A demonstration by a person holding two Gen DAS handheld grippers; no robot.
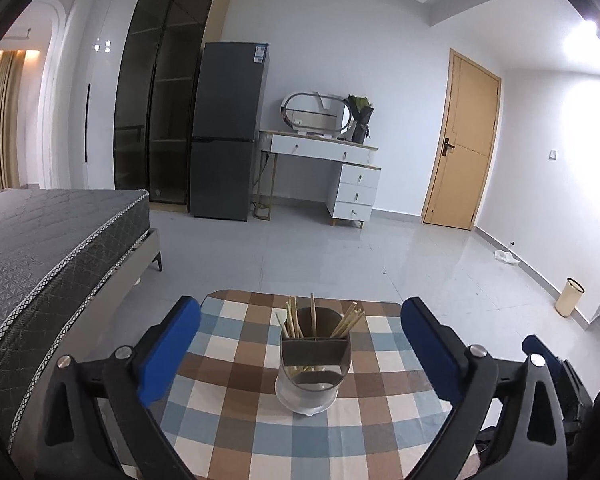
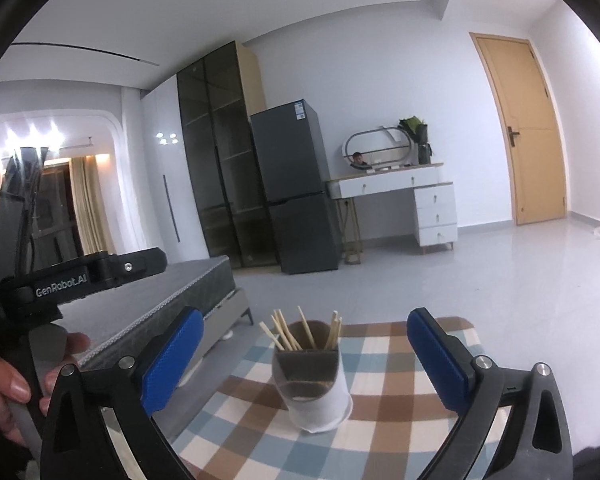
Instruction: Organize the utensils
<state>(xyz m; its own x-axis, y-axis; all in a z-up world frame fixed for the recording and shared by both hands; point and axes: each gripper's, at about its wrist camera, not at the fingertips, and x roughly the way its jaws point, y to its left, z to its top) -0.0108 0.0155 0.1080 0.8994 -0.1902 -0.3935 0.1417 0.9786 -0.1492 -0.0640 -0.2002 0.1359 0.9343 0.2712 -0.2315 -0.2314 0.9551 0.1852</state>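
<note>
A utensil holder (image 1: pixel 315 364), grey inside a clear shell, stands upright on the checked tablecloth (image 1: pixel 240 420). Several wooden chopsticks (image 1: pixel 296 318) stand in its rear compartments; the front compartment looks empty. My left gripper (image 1: pixel 300 344) is open and empty, its blue pads wide on either side of the holder, on the near side. In the right wrist view the holder (image 2: pixel 312 384) with chopsticks (image 2: pixel 288 332) stands between the open, empty right gripper (image 2: pixel 304 356) pads. The left gripper's body (image 2: pixel 80 276) shows at the left, held by a hand.
The table (image 2: pixel 440 344) is small, with floor beyond its far edge. A bed (image 1: pixel 40 248) lies close on the left. A fridge (image 1: pixel 228 132), a dressing table (image 1: pixel 332 160) and a door (image 1: pixel 464 144) stand at the far wall. A small bin (image 1: pixel 569 297) stands at the right wall.
</note>
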